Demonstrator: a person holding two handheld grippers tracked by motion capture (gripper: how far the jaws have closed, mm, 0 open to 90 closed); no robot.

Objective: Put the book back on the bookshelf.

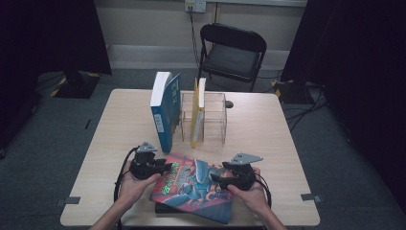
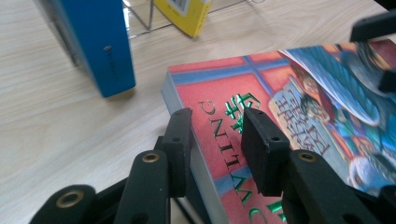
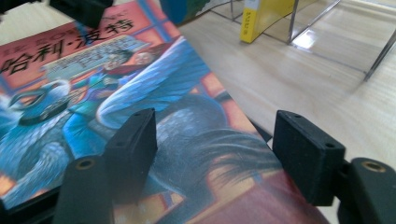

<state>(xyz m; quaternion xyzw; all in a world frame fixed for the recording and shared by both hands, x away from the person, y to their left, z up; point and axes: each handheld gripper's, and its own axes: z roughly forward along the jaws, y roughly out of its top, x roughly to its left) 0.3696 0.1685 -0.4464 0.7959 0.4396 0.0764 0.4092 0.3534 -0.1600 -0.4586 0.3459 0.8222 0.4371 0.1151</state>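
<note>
The red picture book (image 1: 194, 189) lies flat near the front edge of the table (image 1: 268, 139), on top of a dark thing that peeks out under it. The left gripper (image 2: 215, 142) sits at the book's left edge. One pad is over the page side and one is over the cover, with the edge between them. They are close, but I cannot tell if they press yet. The right gripper (image 3: 224, 156) is at the book's right edge. Its jaws stand wide apart, one over the cover and one out past the edge, not pinching.

I think this is the grabbing step: both hands get ready to take the book by its two sides. Next, both grippers need to squeeze firmly on the edges, then lift together.

Behind stand a thick blue book (image 1: 165, 110) upright, and a clear rack (image 1: 215, 117) with a yellow book (image 1: 197, 112) in it.
</note>
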